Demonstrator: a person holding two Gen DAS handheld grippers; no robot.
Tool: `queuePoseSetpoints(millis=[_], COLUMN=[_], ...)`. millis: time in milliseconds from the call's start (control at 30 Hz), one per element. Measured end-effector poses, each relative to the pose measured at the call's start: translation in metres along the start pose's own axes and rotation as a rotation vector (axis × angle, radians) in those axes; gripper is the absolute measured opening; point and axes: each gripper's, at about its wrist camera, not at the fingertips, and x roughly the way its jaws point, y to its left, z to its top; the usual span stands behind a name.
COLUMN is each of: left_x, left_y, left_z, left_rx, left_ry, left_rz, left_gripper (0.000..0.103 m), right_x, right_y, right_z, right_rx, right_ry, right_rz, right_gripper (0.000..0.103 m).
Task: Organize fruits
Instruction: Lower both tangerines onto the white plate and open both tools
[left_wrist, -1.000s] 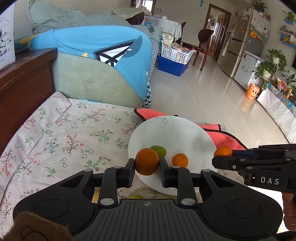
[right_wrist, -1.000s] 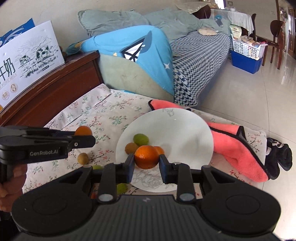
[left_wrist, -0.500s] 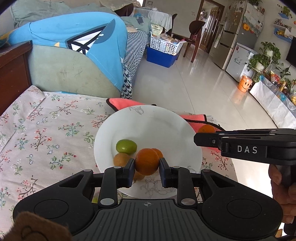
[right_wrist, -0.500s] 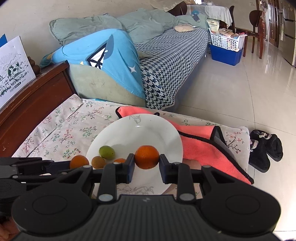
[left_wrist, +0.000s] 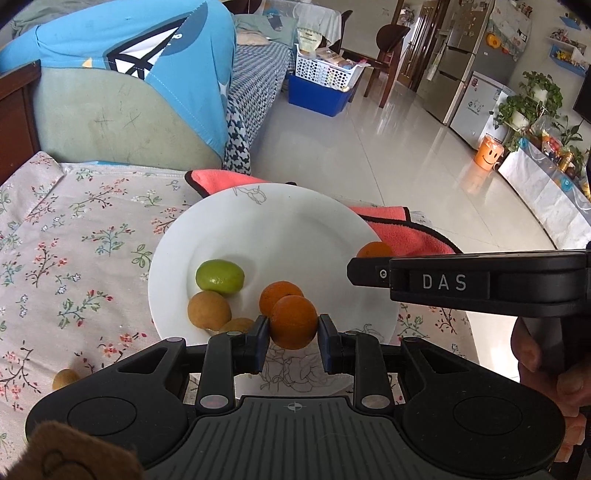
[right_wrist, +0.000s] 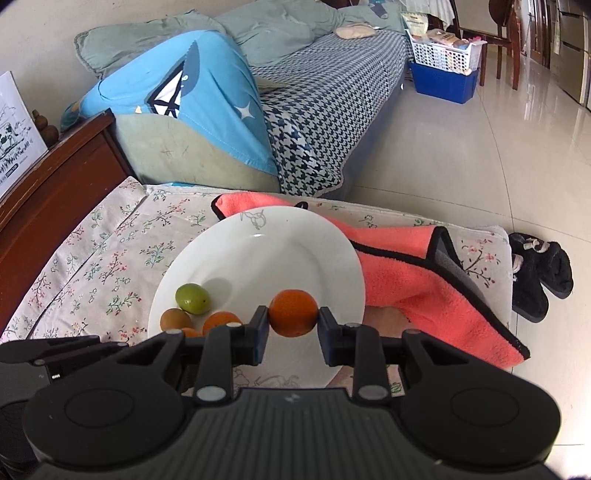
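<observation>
Plate (left_wrist: 280, 236) far half bare, open from above. Near-left part crowded: green fruit (left_wrist: 219, 276), brown fruits (left_wrist: 209, 309), orange (left_wrist: 275, 295). Right gripper (left_wrist: 371, 254) blocks plate's right rim; pink towel (right_wrist: 424, 280) bunched behind it.

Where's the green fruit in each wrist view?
Left wrist: green fruit on the left part of the white plate, left of centre frame.
Right wrist: green fruit at the plate's lower left, left of centre frame.
Shared landmark: the coral towel behind the plate.
</observation>
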Motion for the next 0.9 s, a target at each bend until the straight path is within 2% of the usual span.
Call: queuePoseSetpoints(millis=[200, 333, 433, 567, 900], left_x=[0.001, -0.012, -0.023, -0.035, -0.063], left_y=[-0.001, 0.0, 0.003, 0.008, 0.024], left_z=[0.002, 0.008, 0.015, 0.02, 0.014], left_rx=[-0.014, -0.035, -0.055, -0.053, -0.018], left_ry=[-0.011, -0.061, -0.098, -0.118, -0.084], left_rz=[0.006, 0.019, 0.023, 0.065, 0.152], left_gripper=[0.028, 0.049, 0.051, 0.065, 0.066], right_x=[0.008, 0.003, -0.003, -0.012, -0.036], right_y=[0.0, 0.0, 0.003, 0.008, 0.016], right_z=[0.001, 0.005, 0.008, 0.011, 0.008], right_rx=[0.029, 0.056, 0.046, 0.042, -0.005], right_ry=[0.002, -0.022, -0.049, -0.077, -0.092], right_rz=[-0.005, 0.006, 0.013, 0.022, 0.031], right_gripper=[0.032, 0.032, 0.032, 0.033, 0.034])
